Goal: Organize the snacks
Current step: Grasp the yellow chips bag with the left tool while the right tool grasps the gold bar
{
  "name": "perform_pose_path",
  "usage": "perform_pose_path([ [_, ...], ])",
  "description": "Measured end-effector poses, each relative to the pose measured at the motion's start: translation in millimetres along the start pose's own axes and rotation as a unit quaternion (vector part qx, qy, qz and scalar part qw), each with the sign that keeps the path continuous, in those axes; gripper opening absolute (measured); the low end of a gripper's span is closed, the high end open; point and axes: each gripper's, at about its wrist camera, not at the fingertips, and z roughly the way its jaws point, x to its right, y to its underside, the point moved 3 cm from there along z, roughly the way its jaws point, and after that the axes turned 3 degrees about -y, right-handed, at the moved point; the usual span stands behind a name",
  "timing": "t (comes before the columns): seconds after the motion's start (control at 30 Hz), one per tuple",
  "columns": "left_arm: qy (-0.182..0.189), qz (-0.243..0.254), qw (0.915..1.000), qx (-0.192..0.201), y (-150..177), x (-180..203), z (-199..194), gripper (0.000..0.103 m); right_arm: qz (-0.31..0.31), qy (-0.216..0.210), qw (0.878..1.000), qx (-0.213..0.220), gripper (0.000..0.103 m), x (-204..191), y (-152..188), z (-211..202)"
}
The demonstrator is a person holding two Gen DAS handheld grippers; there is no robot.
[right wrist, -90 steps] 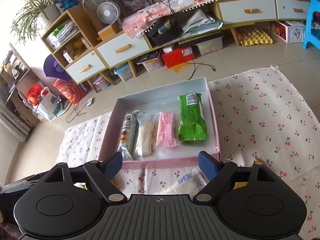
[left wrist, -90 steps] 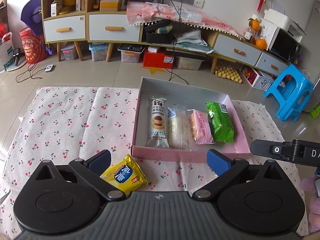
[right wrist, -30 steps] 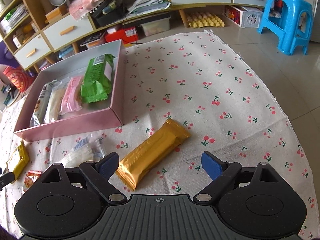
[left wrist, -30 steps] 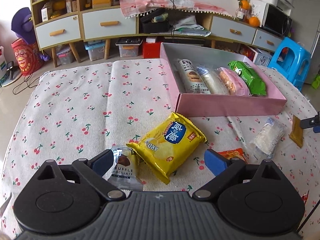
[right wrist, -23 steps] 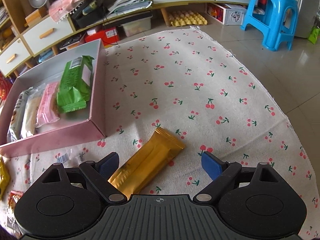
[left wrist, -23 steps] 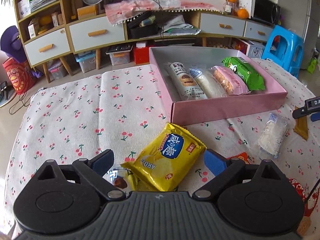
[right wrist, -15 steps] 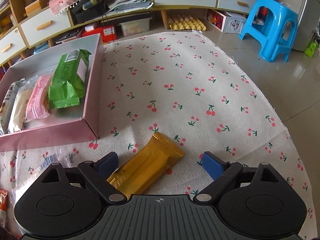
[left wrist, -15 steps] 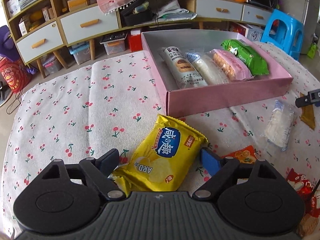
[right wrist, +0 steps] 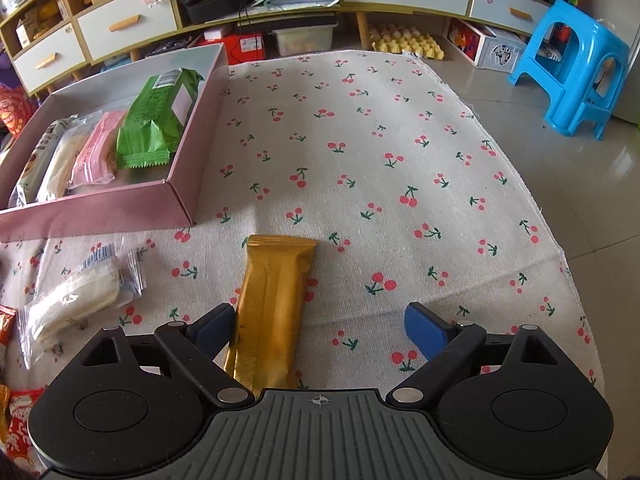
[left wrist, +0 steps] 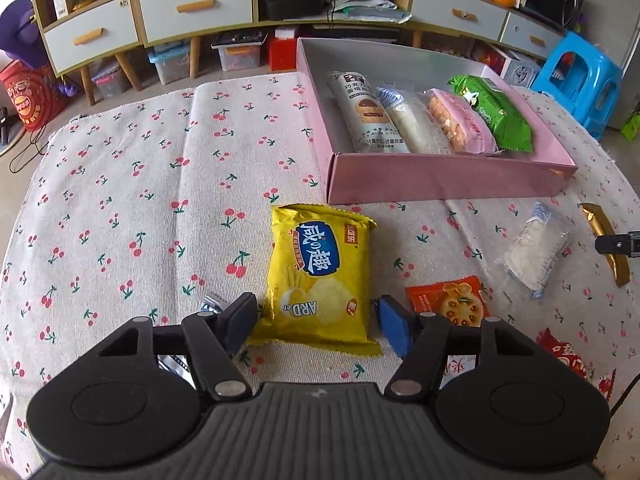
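the left gripper [left wrist: 318, 322] is low over the cherry-print cloth [left wrist: 160, 184], its 2 fingers apart with the near end of the yellow chip bag [left wrist: 320, 276] between them; the gaps are narrow and contact cannot be confirmed. the right gripper [right wrist: 320, 330] has its fingers wide apart; the gold bar [right wrist: 272, 308] lies lengthwise just beside the left finger, well clear of the right one. the pink box [left wrist: 440, 182] sits beyond the chip bag and holds 4 packets side by side, the green packet [right wrist: 160, 120] nearest its right wall. a clear packet [right wrist: 76, 300] and an orange cracker packet [left wrist: 450, 300] lie on the cloth outside the box.
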Motion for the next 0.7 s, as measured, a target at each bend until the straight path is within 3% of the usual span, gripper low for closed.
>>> perform_pose_path([
  [0.27, 0.014, -0.008, 0.9998, -0.013, 2.5, 7.6, -1.1, 0.062, -0.004, -0.003, 1.000, -0.008, 0.091, 5.8, 6.1, -4.9],
  [0.37, 0.016, -0.019, 0.9996, -0.013, 2.0, 6.1, -1.1, 0.062, -0.005, -0.005, 1.000, -0.009, 0.085, 3.7, 5.8, -6.4],
  [0.5, 0.019, -0.042, 0.9989, -0.013, 1.5, 2.0, -2.0, 0.059, -0.013, -0.012, 1.000, -0.008, 0.072, -1.4, 5.4, -8.9],
  [0.57, 0.015, -0.050, 0.9986, -0.012, 1.2, 0.2, -2.3, 0.052, -0.018, -0.017, 1.000, -0.007, 0.065, -3.8, 5.3, -10.2],
  [0.7, 0.021, -0.067, 0.9975, -0.012, 0.7, -2.6, -2.4, 0.052, -0.028, -0.026, 0.999, -0.004, 0.044, -10.2, 5.0, -12.8],
])
